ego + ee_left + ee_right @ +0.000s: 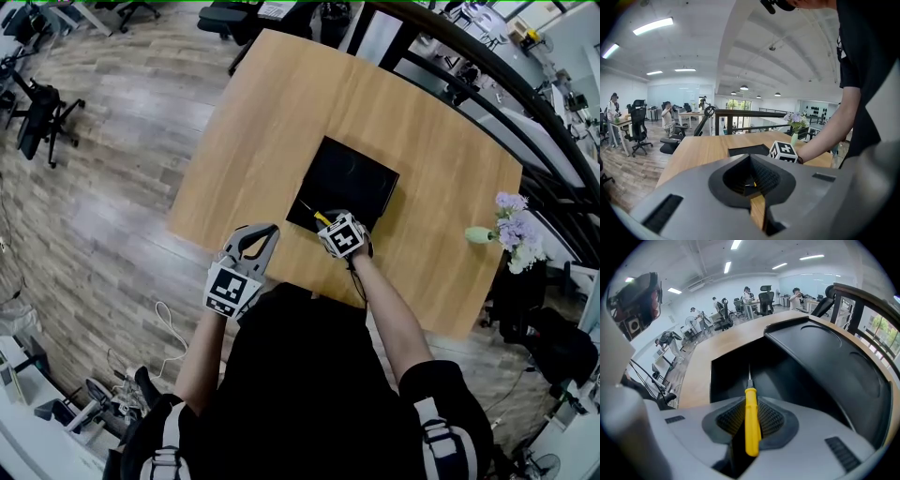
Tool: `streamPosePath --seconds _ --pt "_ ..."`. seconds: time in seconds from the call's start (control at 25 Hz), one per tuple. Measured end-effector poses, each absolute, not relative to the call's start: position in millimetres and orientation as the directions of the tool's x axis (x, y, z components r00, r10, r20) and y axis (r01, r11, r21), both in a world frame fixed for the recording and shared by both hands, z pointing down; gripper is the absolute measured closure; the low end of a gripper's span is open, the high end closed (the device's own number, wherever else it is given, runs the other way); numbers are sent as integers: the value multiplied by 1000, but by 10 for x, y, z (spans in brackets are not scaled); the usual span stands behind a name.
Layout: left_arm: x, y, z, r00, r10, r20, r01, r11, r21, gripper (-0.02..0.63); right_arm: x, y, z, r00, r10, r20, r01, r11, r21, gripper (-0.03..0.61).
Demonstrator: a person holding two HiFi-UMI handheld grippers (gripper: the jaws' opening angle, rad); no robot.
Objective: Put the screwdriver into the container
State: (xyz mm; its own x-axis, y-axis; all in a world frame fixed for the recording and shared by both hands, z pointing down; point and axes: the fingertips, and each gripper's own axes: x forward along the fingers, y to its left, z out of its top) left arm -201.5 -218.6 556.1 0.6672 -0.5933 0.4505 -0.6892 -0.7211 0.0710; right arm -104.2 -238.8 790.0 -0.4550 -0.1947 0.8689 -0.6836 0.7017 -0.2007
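While jaw-held, screwdriver (pixel 751 420) seemingly over container (pixel 358 176).

Right arm reaching far, left arm hanging back.
Right gripper (pixel 750 403) is clamping the screwdriver (pixel 751 426) by its handle; left gripper (pixel 266 232) is hovering nearer, to the left, jaws closed and empty.

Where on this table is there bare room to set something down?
Bare wood: the table is open left of and beyond the container, and between the container and the flower vase. Crowded: the near edge, where the right gripper holds the screwdriver over the container's near-left corner.
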Motion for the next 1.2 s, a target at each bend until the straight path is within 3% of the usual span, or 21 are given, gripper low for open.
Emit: streamPosePath --seconds 1.2 --pt "-1804 -2128 5464 686 -588 429 -669 -742 51 591 -821 -2348 7612 -487 -266 832 -695 694 -185 472"
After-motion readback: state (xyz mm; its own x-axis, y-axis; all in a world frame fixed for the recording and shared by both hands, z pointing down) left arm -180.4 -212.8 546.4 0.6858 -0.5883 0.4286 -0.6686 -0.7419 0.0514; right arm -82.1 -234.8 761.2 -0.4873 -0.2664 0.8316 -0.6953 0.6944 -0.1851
